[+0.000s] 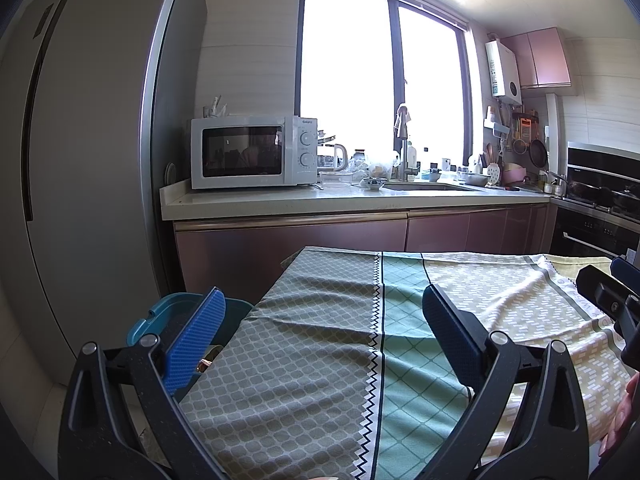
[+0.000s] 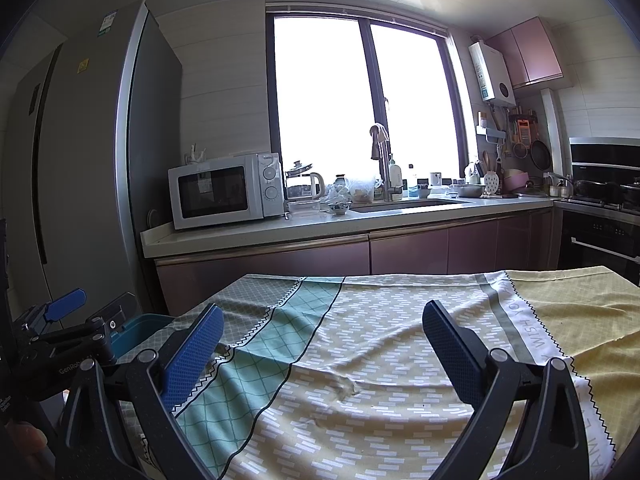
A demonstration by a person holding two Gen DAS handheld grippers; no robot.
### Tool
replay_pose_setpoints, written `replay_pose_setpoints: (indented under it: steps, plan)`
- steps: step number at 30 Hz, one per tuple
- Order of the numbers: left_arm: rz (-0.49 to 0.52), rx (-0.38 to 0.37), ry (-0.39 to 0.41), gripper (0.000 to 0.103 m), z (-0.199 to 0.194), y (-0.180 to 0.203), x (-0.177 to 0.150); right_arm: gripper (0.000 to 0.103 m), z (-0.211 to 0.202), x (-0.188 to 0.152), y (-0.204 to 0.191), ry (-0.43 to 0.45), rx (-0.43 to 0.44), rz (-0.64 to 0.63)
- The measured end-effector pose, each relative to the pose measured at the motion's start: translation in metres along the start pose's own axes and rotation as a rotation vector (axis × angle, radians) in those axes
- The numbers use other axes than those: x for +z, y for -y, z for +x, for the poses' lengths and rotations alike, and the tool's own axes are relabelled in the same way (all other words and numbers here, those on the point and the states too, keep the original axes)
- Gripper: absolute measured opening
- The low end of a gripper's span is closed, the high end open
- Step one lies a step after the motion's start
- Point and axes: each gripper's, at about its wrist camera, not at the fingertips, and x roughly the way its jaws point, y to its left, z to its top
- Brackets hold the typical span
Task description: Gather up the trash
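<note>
Patchwork tablecloth (image 1: 320,360) over table, left tongs (image 1: 320,336) spread wide and empty above it, right tongs (image 2: 322,354) likewise, teal bin (image 1: 180,312) just left of tablecloth.

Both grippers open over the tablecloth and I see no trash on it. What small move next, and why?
Probably tilt the left gripper down toward the teal bin at the table's left edge. Both grippers are open and hold nothing, the tablecloth shows no trash, and something small and unclear sits by the bin.
</note>
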Motion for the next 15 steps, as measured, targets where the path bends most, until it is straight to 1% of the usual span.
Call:
replay_pose_setpoints:
  steps: [15]
  plan:
    - [-0.001, -0.001, 0.001, 0.097, 0.0014, 0.0009, -0.0017, 0.096, 0.0000, -0.0003, 0.0000, -0.001, -0.001, 0.000]
